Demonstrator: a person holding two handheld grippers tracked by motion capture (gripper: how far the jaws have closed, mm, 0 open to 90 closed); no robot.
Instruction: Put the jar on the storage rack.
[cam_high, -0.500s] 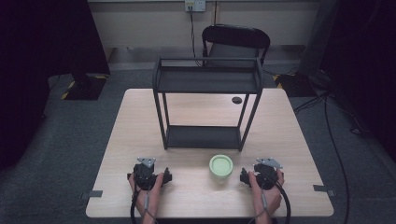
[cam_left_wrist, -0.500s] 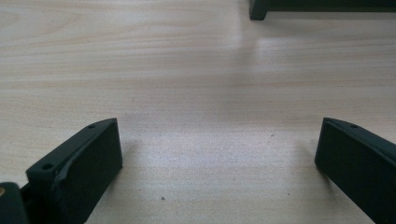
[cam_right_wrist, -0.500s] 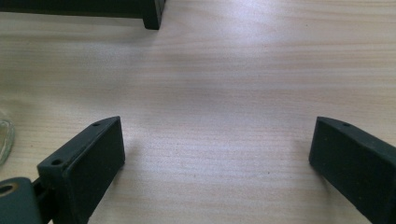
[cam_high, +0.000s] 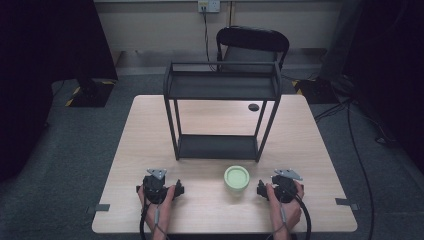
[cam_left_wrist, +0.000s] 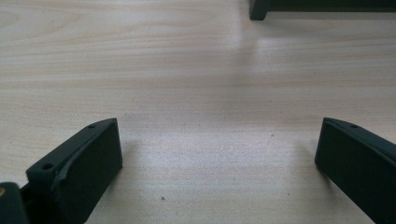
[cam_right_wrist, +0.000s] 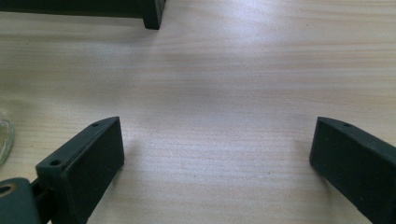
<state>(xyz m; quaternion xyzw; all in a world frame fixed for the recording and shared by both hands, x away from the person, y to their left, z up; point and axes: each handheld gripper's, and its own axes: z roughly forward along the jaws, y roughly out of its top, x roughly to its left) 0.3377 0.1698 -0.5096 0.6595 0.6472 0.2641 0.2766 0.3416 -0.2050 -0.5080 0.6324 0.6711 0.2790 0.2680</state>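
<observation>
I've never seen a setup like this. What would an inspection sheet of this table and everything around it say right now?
Surface: pale wooden table, bare between the jaws.
Job's things: green lidded jar upright, between the grippers, touching neither; black two-tier rack behind it, shelves bare.
Clutter: small dark disc by the rack.
Grippers: left gripper and right gripper resting low at the near edge, jaws wide apart, holding nothing.
Cables: one trails from each gripper toward the person.
Surroundings: black chair, wall socket, grey floor.

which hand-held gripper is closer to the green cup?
The right hand-held gripper. It sits just beside the green cup, while the left hand-held gripper is farther off across bare table. Both are open.
</observation>
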